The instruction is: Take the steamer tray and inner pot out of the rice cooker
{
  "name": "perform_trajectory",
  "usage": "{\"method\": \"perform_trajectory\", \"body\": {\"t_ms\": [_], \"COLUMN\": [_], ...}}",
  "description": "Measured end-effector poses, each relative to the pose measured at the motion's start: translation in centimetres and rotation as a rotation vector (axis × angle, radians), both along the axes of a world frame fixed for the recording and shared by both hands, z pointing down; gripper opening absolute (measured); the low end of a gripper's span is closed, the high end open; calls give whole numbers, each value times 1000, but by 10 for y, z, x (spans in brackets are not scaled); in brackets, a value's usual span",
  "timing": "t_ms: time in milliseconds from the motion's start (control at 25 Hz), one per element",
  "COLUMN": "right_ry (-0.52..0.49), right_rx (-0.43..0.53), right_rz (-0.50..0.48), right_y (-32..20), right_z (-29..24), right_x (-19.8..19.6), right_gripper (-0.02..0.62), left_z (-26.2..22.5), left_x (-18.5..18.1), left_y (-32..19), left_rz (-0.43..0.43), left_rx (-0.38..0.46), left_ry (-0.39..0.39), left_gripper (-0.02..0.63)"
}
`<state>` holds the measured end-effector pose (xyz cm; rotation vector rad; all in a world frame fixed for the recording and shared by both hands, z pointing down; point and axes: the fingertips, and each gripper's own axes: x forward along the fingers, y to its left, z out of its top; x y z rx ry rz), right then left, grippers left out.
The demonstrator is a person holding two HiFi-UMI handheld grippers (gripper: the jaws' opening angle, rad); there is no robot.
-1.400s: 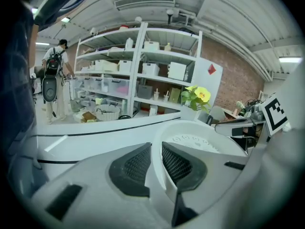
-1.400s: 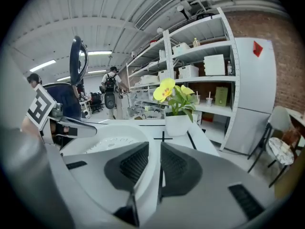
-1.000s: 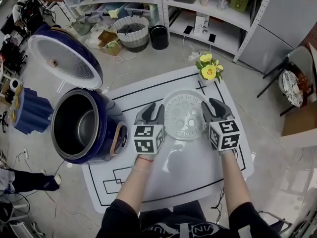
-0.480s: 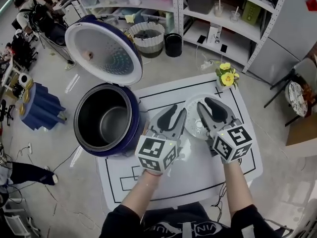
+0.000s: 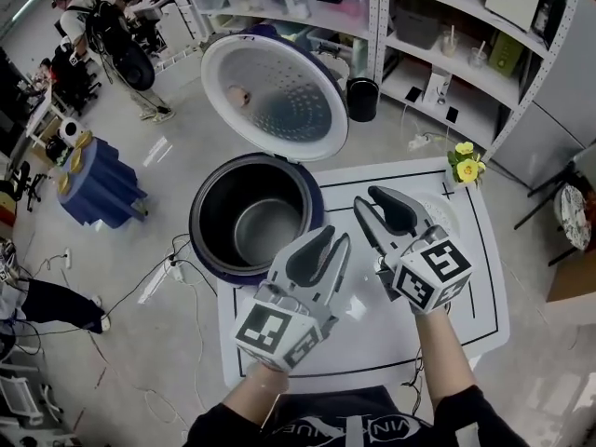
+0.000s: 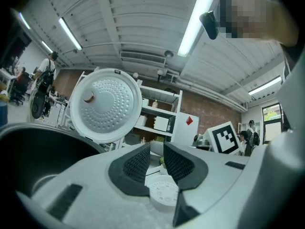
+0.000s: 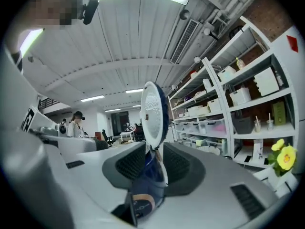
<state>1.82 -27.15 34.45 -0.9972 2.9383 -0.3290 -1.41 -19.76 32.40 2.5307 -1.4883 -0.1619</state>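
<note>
Standing open at the white mat's (image 5: 372, 347) far-left corner, the rice cooker (image 5: 207, 254) has its lid (image 5: 275, 96) tipped back and the inner pot (image 5: 265, 233) seated inside. The steamer tray (image 5: 447, 214) lies on the mat just beyond my right gripper (image 5: 366, 199). It and my left gripper (image 5: 333, 240) hover above the mat, fingers spread and empty.

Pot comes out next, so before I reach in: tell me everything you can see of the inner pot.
The inner pot is a round, deep bowl of grey metal, with dark walls and a paler, dully shining floor. It sits upright inside the navy rice cooker, whose lid stands open behind it. It looks empty. The left gripper and right gripper are both clear of it, jaws apart.
</note>
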Motion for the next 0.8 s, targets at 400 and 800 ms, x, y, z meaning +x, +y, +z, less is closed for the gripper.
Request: {"method": "perform_trajectory", "body": {"t_ms": [400, 800], "right_ry": [19, 106], "right_rx": [-49, -113], "right_rz": [-78, -43], "right_y": [15, 16], "right_z": [4, 19], "right_x": [-76, -104], "right_gripper": [115, 150], "left_z": [-35, 15], "left_x": [-137, -264], "left_y": [28, 31], "left_rz": [-226, -445], "left_rx": [74, -106], "left_ry": [-120, -336], "left_gripper": [84, 111]}}
